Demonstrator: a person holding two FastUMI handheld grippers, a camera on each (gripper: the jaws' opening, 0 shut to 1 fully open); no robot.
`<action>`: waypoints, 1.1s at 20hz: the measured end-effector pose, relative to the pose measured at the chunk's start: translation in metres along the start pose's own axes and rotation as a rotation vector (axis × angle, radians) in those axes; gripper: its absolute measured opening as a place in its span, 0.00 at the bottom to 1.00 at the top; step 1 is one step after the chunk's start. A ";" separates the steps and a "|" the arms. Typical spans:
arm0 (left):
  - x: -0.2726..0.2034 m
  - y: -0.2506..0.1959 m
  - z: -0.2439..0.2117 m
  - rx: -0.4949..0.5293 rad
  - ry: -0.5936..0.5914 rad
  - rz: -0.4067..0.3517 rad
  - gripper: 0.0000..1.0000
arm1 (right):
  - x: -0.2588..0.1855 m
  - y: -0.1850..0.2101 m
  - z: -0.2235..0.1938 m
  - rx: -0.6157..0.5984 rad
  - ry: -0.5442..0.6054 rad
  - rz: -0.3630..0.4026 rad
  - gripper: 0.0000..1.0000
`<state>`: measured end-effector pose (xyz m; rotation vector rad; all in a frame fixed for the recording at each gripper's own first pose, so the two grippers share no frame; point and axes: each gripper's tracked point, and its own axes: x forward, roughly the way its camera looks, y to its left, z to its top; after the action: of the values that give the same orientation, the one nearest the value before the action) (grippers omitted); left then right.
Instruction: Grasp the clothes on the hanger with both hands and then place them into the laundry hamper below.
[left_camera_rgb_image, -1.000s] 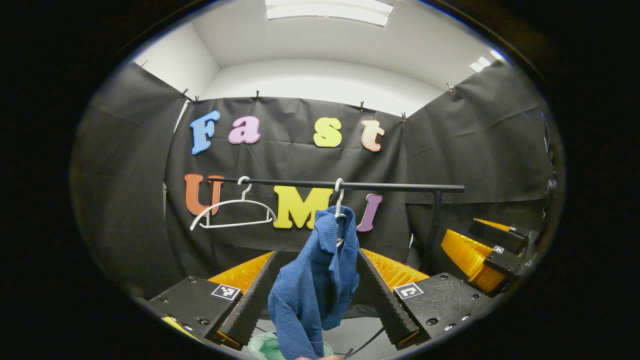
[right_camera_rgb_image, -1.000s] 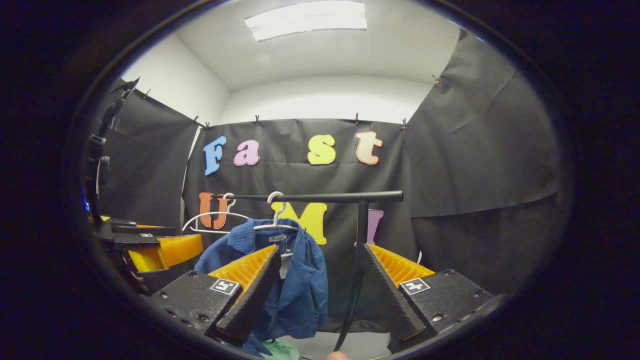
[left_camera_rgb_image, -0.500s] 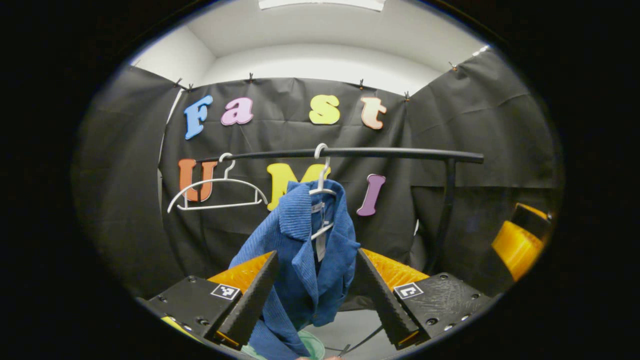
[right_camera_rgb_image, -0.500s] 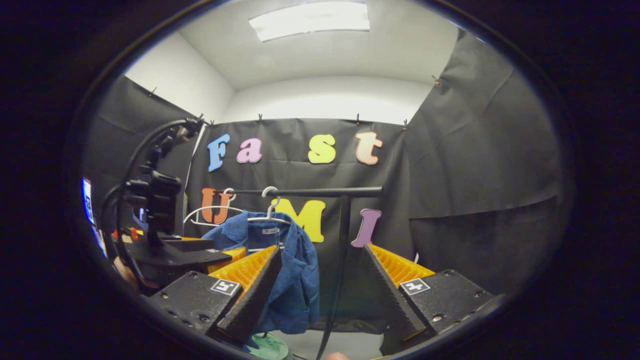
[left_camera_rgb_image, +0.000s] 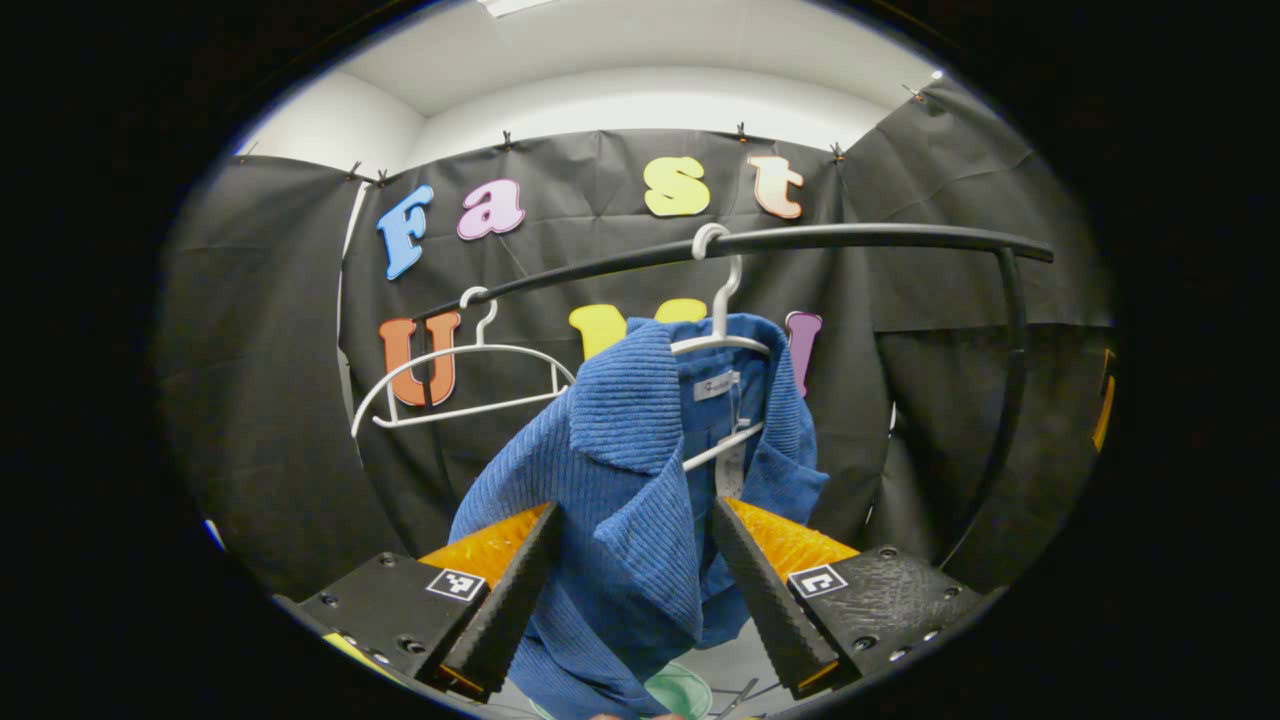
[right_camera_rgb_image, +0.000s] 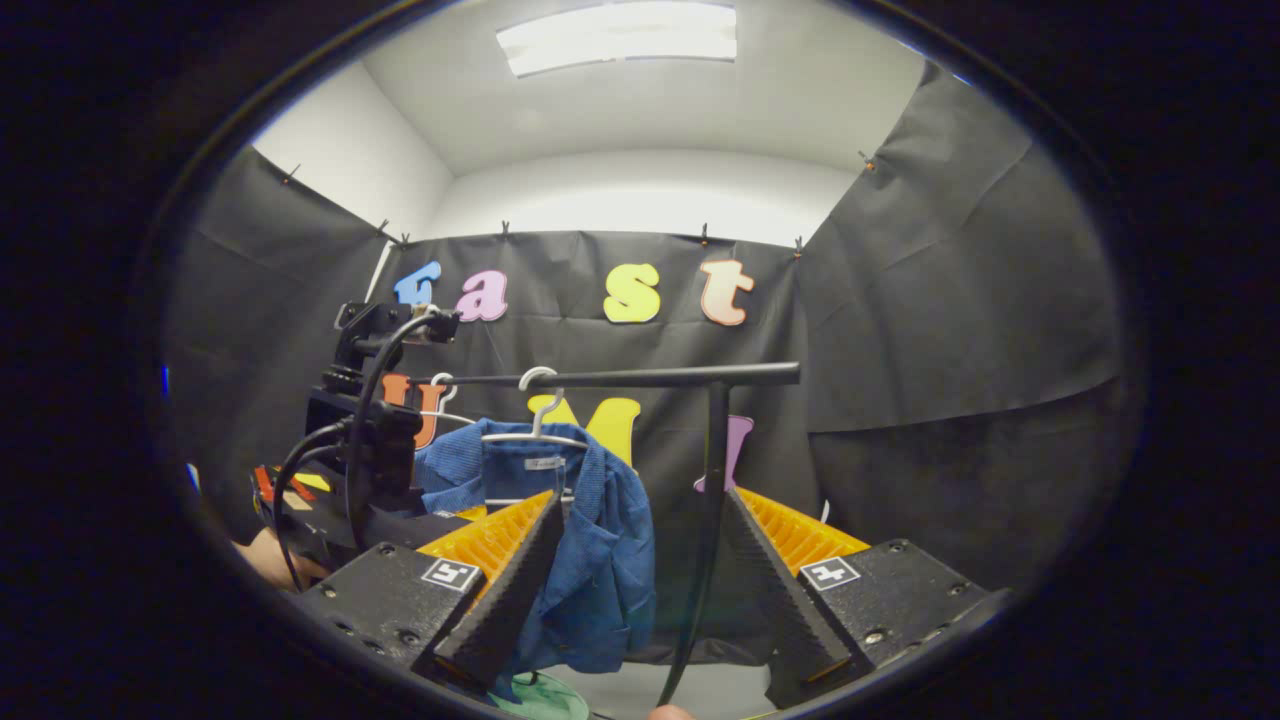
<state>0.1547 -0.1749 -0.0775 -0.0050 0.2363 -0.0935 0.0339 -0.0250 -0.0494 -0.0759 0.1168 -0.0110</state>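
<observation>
A blue ribbed shirt (left_camera_rgb_image: 640, 480) hangs on a white hanger (left_camera_rgb_image: 722, 338) from a black rail (left_camera_rgb_image: 860, 238). My left gripper (left_camera_rgb_image: 635, 510) is open, close up to the shirt's collar and left front, with cloth lying in the gap between its fingers. From the right gripper view the same shirt (right_camera_rgb_image: 605, 560) hangs farther off, and my right gripper (right_camera_rgb_image: 645, 497) stands open short of it. There the left gripper (right_camera_rgb_image: 370, 470) sits against the shirt's left shoulder. A green hamper (left_camera_rgb_image: 682, 690) peeks out below the shirt.
An empty white hanger (left_camera_rgb_image: 460, 380) hangs on the rail's left part. The rail's upright post (right_camera_rgb_image: 712, 480) stands between my right gripper's fingers, beyond them. A hand (right_camera_rgb_image: 265, 555) and a black cable (right_camera_rgb_image: 355, 470) trail from the left gripper.
My left gripper has come forward and up to the shirt, which now looms large between its fingers. The right gripper has barely moved.
</observation>
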 end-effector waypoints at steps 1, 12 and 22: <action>0.007 0.007 -0.001 -0.006 0.003 -0.006 0.97 | 0.011 0.011 -0.008 0.003 0.017 -0.003 1.00; 0.080 0.034 -0.007 0.003 -0.003 -0.143 0.98 | 0.134 0.061 -0.072 -0.021 0.196 -0.213 1.00; 0.111 0.027 -0.014 0.017 -0.003 -0.198 0.92 | 0.201 0.041 -0.096 -0.005 0.240 -0.275 0.94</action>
<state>0.2611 -0.1577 -0.1171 -0.0116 0.2314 -0.2930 0.2221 0.0059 -0.1705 -0.0951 0.3455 -0.2949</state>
